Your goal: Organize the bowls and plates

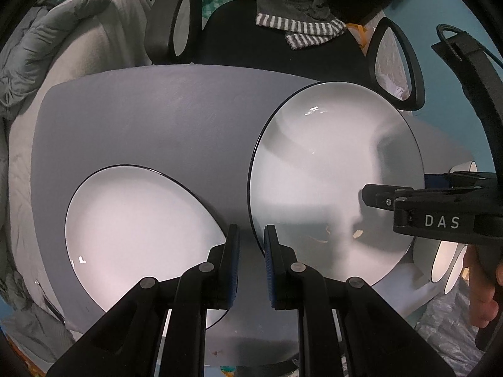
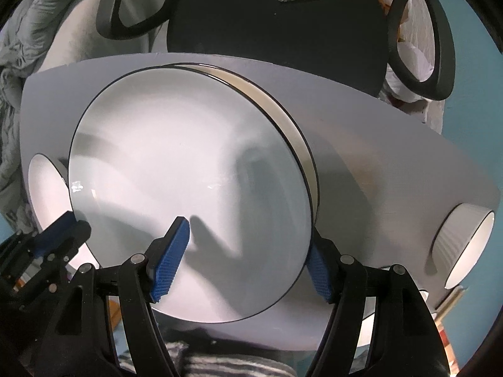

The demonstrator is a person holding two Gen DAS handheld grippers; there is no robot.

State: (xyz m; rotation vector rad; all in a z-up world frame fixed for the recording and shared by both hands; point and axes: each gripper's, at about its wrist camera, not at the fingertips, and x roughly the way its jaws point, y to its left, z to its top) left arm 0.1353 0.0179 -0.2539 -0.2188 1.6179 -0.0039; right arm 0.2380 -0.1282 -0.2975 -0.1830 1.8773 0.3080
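Left gripper hangs low over the near side of the table, pointing straight across it, level and square. The right gripper comes in from the right side, angled down over a stack of two plates. The right hand shows at the frame edge, on the tool's handle.

Room to move now: a single plate lies flat just left of the left gripper's fingers, with bare table beyond it up to the far edge. On the right, the top plate sits offset on the lower plate, whose cream rim peeks out along the far right side. The top plate's near edge reaches out over the table's near edge. A ribbed bowl stands at the table's right end, well apart from the stack. A black chair stands behind the far edge.

And the tools: the left one is nearly closed, only a narrow slit between the blue pads, nothing in it, touching nothing. The right one is spread wide: its left finger lies over the top plate's face and casts a shadow there, and its right finger sits at the plate's rim with its tip hidden behind the edge. Whether either pad presses the plate, I cannot tell.
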